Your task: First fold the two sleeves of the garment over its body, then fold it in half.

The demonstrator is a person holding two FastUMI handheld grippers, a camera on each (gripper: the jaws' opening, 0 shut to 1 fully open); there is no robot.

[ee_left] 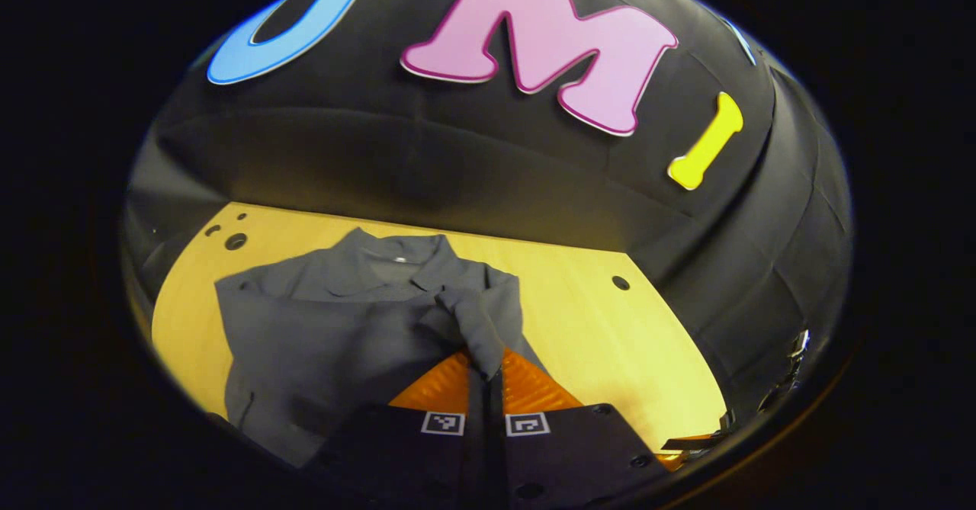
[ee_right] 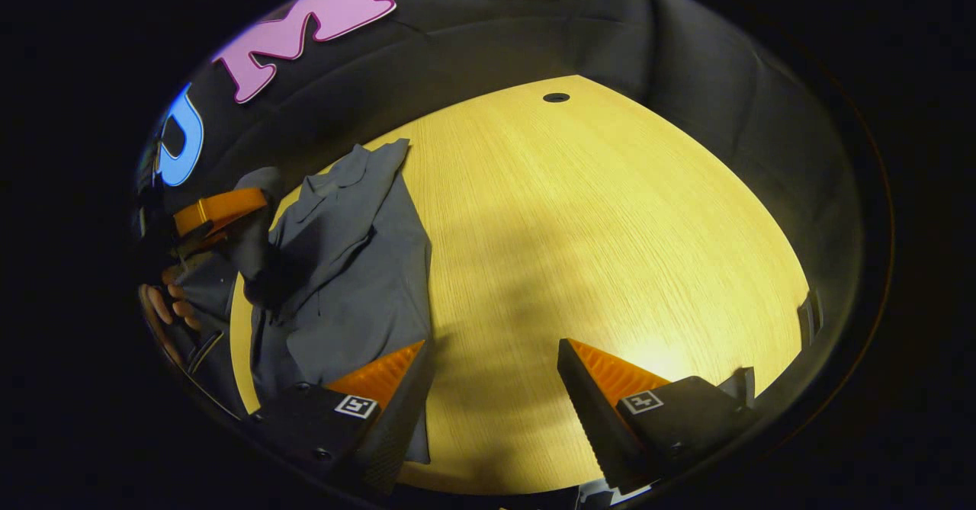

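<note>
Grey cloth of a collared shirt (ee_left: pixel 335 319) lies spread on the pale wooden table (ee_left: pixel 610 335), collar toward the booth's wall. One sleeve (ee_left: pixel 474 325) is lifted above the body, pinched between the pressed-together fingers of the left gripper (ee_left: pixel 486 376). In the right gripper view, the right gripper (ee_right: pixel 496 376) hangs with its fingers spread wide over bare wood just beside the shirt's edge, while a hand (ee_right: pixel 164 315) holds the other gripper at far left.

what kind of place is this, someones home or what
Probably a recording booth, not a home: a pale wooden table with round holes, walled in by black cloth, and a grey garment being handled with the left gripper.
</note>
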